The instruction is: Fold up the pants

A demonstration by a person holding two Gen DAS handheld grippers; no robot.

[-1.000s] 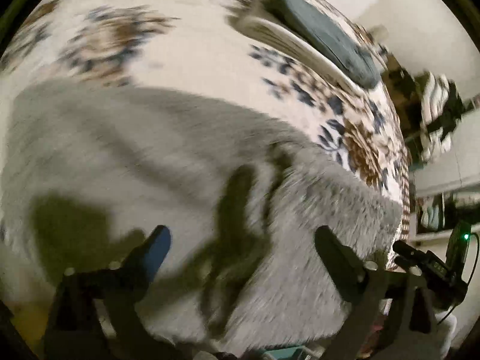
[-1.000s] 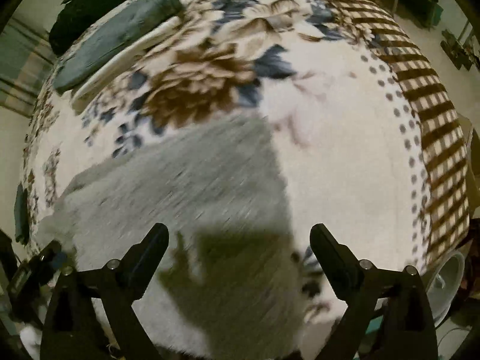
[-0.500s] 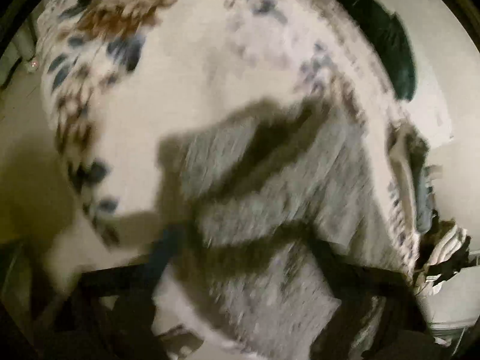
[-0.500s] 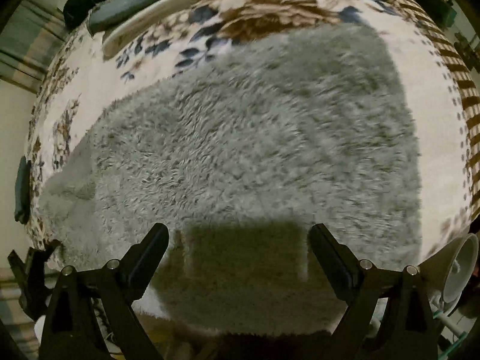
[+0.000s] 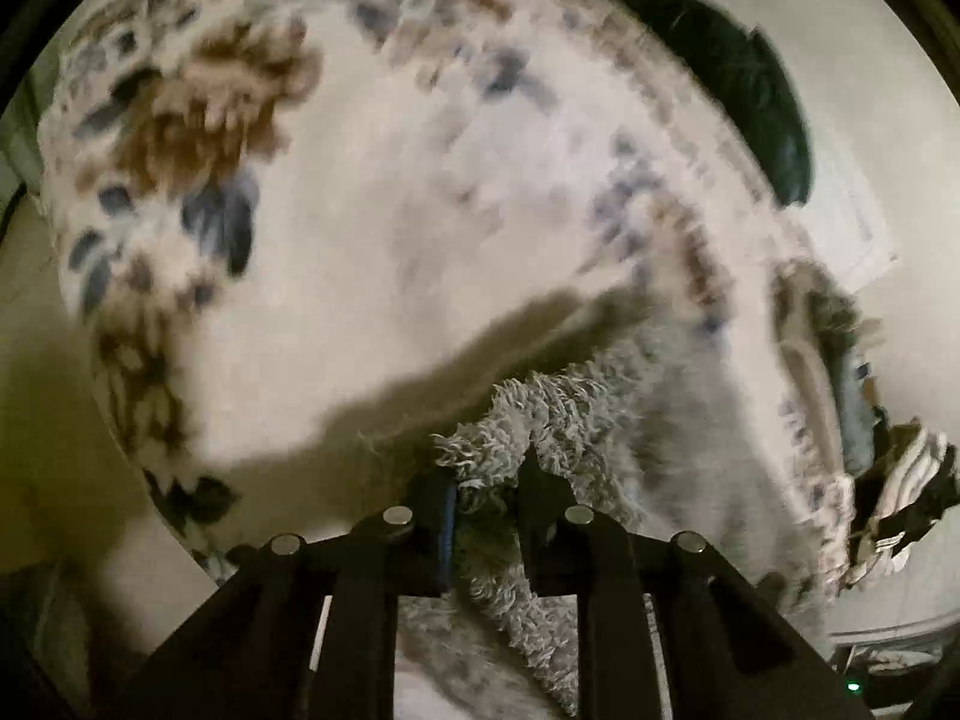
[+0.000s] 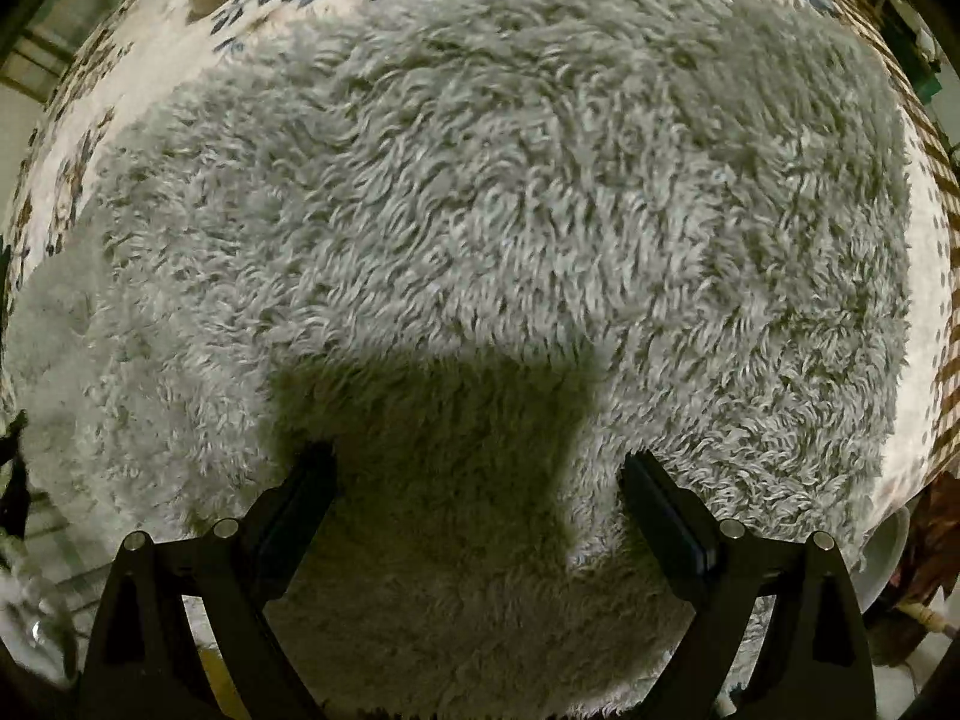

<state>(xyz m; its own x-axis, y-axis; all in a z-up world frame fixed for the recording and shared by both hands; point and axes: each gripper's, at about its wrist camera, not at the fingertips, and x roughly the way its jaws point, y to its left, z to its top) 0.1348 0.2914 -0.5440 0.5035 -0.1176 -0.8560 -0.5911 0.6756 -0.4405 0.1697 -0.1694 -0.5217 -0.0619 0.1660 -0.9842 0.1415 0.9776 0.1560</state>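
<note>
The grey fluffy pants [image 6: 492, 228] lie spread on a floral bedspread [image 5: 372, 228]. In the left wrist view my left gripper [image 5: 489, 492] is shut on a bunched edge of the pants [image 5: 540, 414] and holds it raised above the bed. In the right wrist view my right gripper [image 6: 480, 474] is open, its fingertips [image 6: 645, 474] low over the pants fabric, which fills most of that view. Nothing sits between its jaws.
The bedspread edge [image 5: 120, 372] drops off at the left, with floor beyond. A dark pillow [image 5: 744, 84] lies at the far side of the bed. Piled clothes [image 5: 900, 492] sit at the right. A white bowl-like object [image 6: 888, 552] is off the bed's right edge.
My left gripper has closed on the pants edge and lifted it while swinging left. My right gripper has moved down close over the pants and stayed open.
</note>
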